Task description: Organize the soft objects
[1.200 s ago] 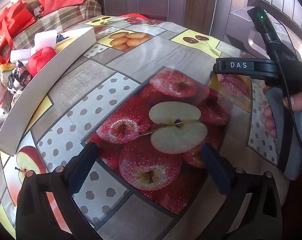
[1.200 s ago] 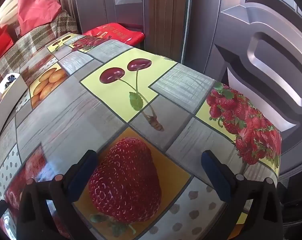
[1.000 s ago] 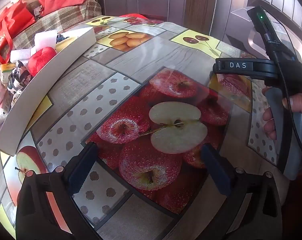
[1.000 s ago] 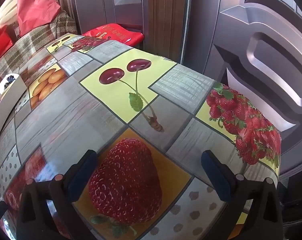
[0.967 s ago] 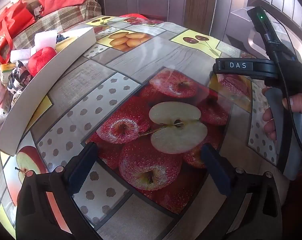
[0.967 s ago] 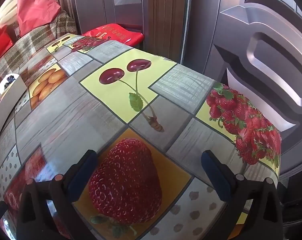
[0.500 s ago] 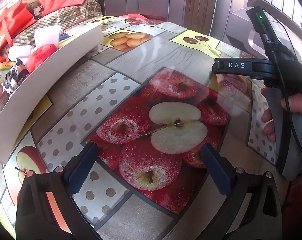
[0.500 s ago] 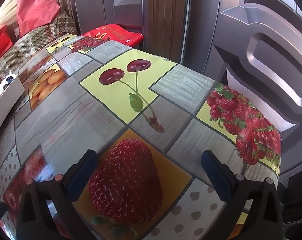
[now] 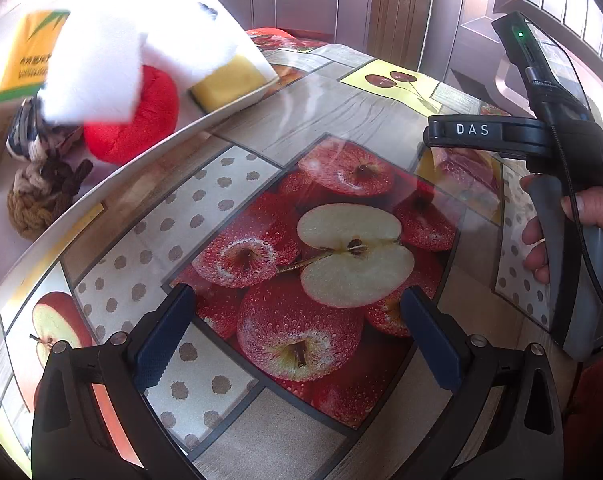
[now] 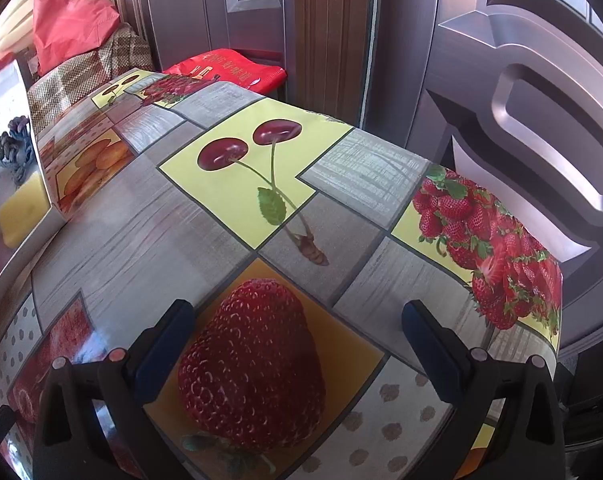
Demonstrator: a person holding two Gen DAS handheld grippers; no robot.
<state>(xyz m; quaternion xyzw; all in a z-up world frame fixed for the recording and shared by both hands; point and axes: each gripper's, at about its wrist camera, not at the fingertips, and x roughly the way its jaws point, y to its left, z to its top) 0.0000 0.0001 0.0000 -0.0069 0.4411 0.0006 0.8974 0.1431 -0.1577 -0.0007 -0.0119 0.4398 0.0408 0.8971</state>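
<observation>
Tipped toward the table now: the white tray [image 9: 113, 176] was lying flat at the left edge, and in the current left wrist view its near wall is swung up and in, contents sliding against it and blurred. Neither gripper has shifted. My read: someone off-frame is dumping the load, so the soft objects are about to land on the fruit-print tablecloth [image 9: 261, 148] and sorting hasn't started.

Count, left to right in the left wrist view:
- 1 yellow-green packet [image 9: 29, 56], probably tissues
- 1 knotted brown rope piece [image 9: 41, 196], with a darker knot above it, partly hidden
- 1 large white foam block [image 9: 97, 68], smeared by motion; could be two pieces, can't tell
- 1 red plush ball [image 9: 141, 120]
- 1 yellow sponge [image 9: 229, 84] at the tray's far corner

All of it is in the tray, nothing on the cloth yet.

Left gripper [image 9: 297, 336]: jaws wide, empty, hovering over the apple print. Right gripper [image 10: 299, 344]: jaws wide, empty, over the strawberry print; a hand [image 9: 581, 236] holds its handle at the right.
</observation>
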